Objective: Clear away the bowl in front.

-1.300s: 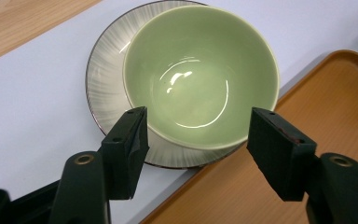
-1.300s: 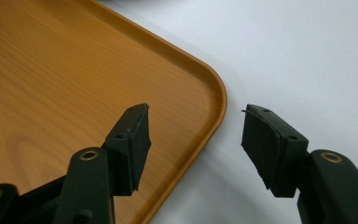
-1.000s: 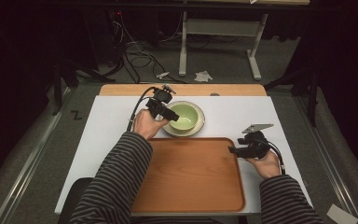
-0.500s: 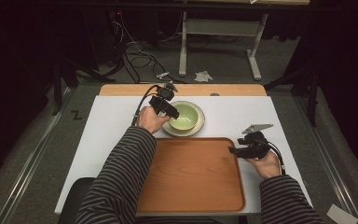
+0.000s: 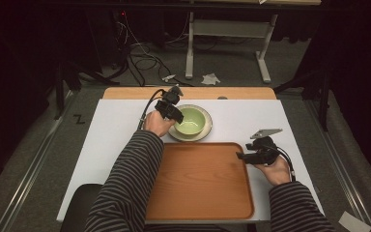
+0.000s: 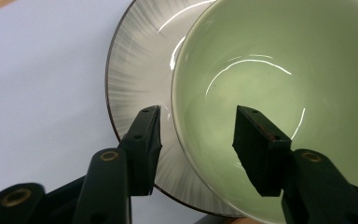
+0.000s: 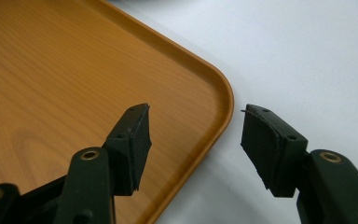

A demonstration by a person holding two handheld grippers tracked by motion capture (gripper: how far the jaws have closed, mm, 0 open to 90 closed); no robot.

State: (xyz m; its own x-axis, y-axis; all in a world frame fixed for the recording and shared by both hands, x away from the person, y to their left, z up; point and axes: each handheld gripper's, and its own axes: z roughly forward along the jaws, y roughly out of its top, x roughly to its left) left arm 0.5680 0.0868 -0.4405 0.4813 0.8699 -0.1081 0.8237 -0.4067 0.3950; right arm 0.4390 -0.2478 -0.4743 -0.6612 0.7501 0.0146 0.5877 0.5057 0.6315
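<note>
Left gripper view: fingers (image 6: 193, 135) straddle the rim of the pale green ceramic bowl (image 6: 279, 93) on its grey ribbed saucer (image 6: 140, 70), having just been closing, not yet pinching; a thin bite could slip. Right gripper (image 7: 193, 140) hangs released over the wooden tray's corner (image 7: 191, 84) and white worktop (image 7: 307, 56)

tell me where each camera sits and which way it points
high view: above the person's side of the table, looking forward and down; both striped sleeves, the left gripper at the bowl and the right gripper beside the tray.
left gripper view: on the left gripper, looking down; jaws, just closing, straddle the bowl's rim over the plate.
right gripper view: on the right gripper, open jaws astride the tray's corner.
shared: high and left gripper views both show bowl and plate.
</note>
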